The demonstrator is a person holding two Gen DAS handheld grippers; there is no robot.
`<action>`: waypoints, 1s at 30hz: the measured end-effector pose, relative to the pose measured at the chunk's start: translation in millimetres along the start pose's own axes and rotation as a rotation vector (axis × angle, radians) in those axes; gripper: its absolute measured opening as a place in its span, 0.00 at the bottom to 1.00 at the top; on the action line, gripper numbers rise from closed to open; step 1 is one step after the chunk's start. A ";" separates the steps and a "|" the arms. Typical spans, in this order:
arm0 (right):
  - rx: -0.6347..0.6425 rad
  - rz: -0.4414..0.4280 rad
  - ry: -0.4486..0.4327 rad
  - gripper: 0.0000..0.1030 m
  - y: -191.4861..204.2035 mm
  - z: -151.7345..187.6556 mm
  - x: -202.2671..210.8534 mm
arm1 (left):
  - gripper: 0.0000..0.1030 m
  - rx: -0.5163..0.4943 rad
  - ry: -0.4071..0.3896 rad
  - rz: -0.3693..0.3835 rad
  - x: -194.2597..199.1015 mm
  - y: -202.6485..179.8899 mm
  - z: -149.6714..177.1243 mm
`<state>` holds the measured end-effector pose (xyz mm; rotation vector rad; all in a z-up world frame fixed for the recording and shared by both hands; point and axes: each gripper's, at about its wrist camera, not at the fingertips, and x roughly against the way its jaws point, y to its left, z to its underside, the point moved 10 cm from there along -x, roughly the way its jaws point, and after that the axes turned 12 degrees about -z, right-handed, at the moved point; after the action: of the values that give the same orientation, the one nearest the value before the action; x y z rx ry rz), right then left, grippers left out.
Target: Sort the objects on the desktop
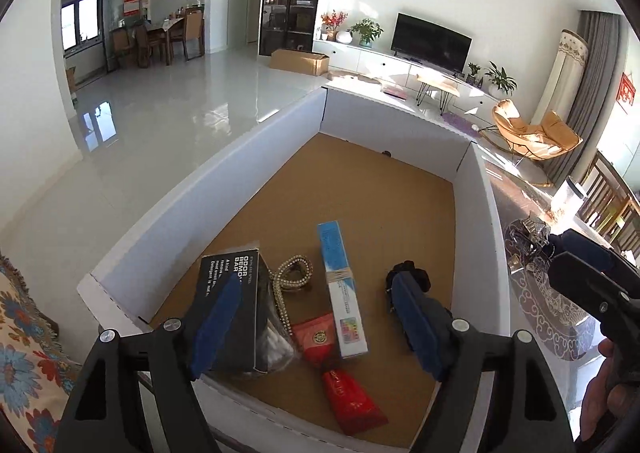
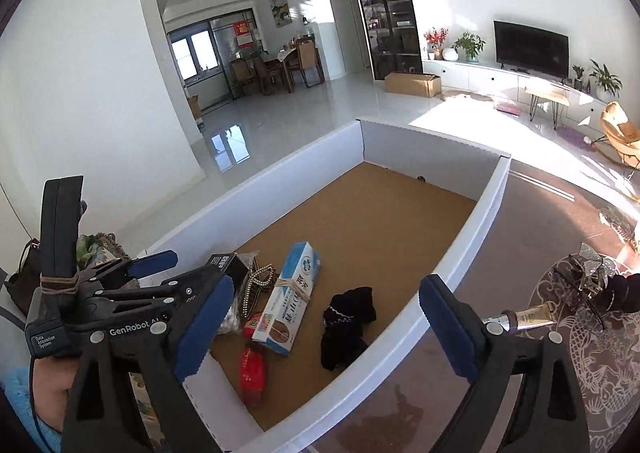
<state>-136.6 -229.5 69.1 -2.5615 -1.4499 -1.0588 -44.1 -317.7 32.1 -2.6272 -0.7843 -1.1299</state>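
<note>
So the whole setup sits in a bright living room with a glossy white tile floor (image 1: 168, 113) that mirrors the windows. A TV (image 1: 431, 40) stands on a long white cabinet in the upper right of the left wrist view, with potted plants beside it, a tan lounge chair (image 1: 532, 133) further right and a dining table with chairs way back in the upper left. A cardboard box (image 2: 412, 83) sits on the floor by a tall dark glass cabinet.

The main thing is a big white-walled tray (image 1: 192, 189) with a brown cork-looking floor, filling the middle of both views. All the stuff is bunched at its near end: a black box (image 1: 234, 285) printed "ODOR REMOVAL BAR", a beaded strap (image 1: 290, 273) just beside it, a long blue-and-white box (image 1: 342, 289) with a band around it, a red tube (image 1: 352, 393) at the bottom centre, and a bundle of black fabric (image 2: 346, 327) to the right. The far half of the tray is bare cork.

The left claw (image 1: 320, 329) hangs over that pile, jaws apart and gripping nothing. The right claw (image 2: 324, 329) is spread wide too, straddling the tray's right wall, nothing between its pads. To the right of the tray, a patterned doily (image 2: 600, 365) lies on the dark counter (image 2: 500, 245) with a gold tube (image 2: 532, 317) and something glittery on it.
</note>
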 end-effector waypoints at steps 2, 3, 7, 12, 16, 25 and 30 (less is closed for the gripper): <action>-0.014 0.069 -0.010 0.94 -30.6 15.4 20.2 | 0.75 -0.048 -0.024 0.025 14.6 -26.3 1.5; -0.024 0.111 -0.006 0.95 -47.8 26.0 28.5 | 0.76 -0.071 -0.035 0.042 22.4 -39.8 3.5; -0.070 0.302 0.038 0.95 -122.0 86.4 67.3 | 0.78 -0.168 -0.075 0.142 59.2 -104.0 18.3; -0.178 0.497 0.123 0.95 -205.0 170.3 120.1 | 1.00 -0.242 -0.046 0.286 78.5 -188.7 63.9; -0.277 0.531 0.151 0.95 -238.3 211.6 142.6 | 1.00 -0.336 0.042 0.283 43.8 -243.1 115.6; -0.349 0.562 0.152 1.00 -260.6 226.9 150.3 | 1.00 -0.451 0.082 0.207 -16.8 -287.8 155.1; -0.355 0.557 0.147 1.00 -256.4 228.4 151.3 | 1.00 -0.439 0.086 0.205 -19.9 -288.5 155.3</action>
<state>-155.7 105.0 -99.7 -2.7695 -0.4875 -1.4461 -112.1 -26.4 -103.3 -2.8875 -0.2602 -1.4810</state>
